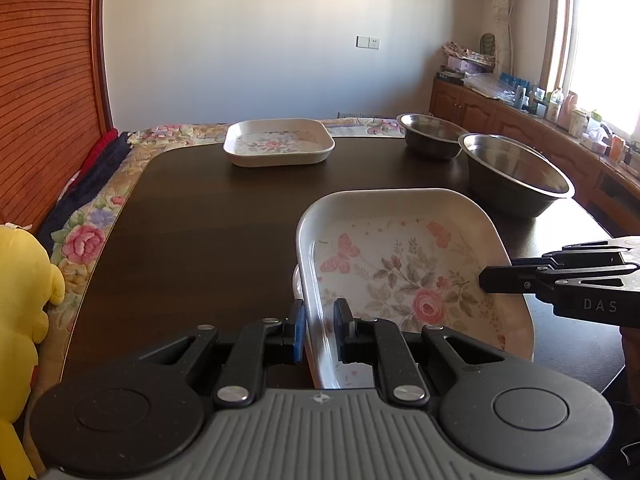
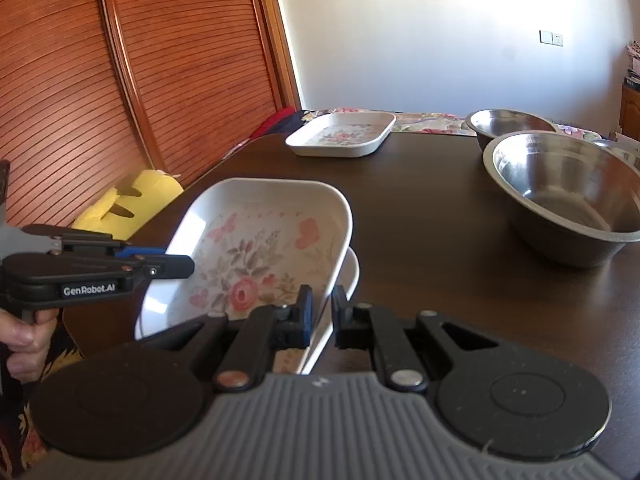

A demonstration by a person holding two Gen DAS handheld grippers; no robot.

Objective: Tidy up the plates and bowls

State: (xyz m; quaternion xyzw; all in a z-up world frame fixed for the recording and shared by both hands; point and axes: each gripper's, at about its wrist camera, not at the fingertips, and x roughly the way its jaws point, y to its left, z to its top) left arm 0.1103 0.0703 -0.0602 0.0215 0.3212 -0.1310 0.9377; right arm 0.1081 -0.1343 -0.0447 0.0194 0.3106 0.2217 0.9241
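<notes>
Across the frame spreads the dark tabletop (image 1: 208, 216). At lower centre sits my floral plate (image 1: 400, 272), lifted, seemingly above another plate (image 2: 352, 276). My left hand-held gripper (image 1: 319, 326) clamps its left rim; my right hand-held gripper (image 2: 321, 312) clamps the opposite rim.

The table (image 1: 224, 220) has a dark, smooth wood-look top with a soft sheen. The near floral tray (image 1: 404, 264) looks like glossy white plastic with a printed rose pattern, as does the far tray (image 1: 279, 142). Both bowls are polished metal: the large bowl (image 2: 568, 196) reflects light inside, and the small bowl (image 2: 510, 124) likewise. The sliding door (image 2: 120, 80) is ribbed, varnished wood. The yellow toy (image 1: 20, 320) is soft plush. The flowered cloth (image 1: 88, 240) looks quilted and matt.
</notes>
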